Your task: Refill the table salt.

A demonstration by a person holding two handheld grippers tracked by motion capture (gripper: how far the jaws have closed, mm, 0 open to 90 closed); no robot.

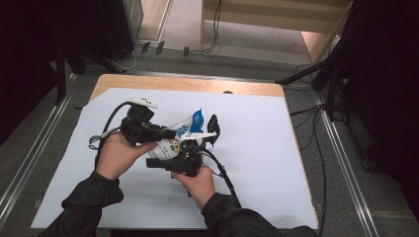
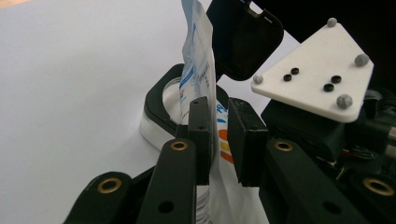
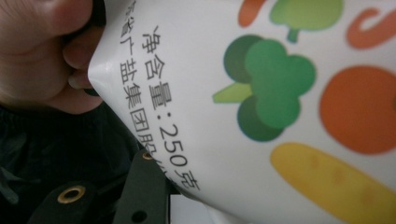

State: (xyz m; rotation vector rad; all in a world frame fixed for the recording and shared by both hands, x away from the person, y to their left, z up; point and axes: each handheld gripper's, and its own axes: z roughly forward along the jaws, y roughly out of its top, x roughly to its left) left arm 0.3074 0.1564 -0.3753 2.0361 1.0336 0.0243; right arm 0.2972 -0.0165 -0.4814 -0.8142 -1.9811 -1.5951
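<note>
Both grippers hold the pouch (image 1: 178,140) over the jar (image 2: 161,100), the left gripper (image 2: 218,140) pinching loosely, the right gripper (image 1: 157,162) clamped lower, so it may slip and spill

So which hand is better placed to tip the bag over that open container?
Probably the left: its claw already has the bag standing upright between its pads, right above the container. The right claw sits low against the bag's printed side.

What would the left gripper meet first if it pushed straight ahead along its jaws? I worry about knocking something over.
With the printed pouch between its jaws, the left gripper would probably meet the black-rimmed container first; depth is unclear.
</note>
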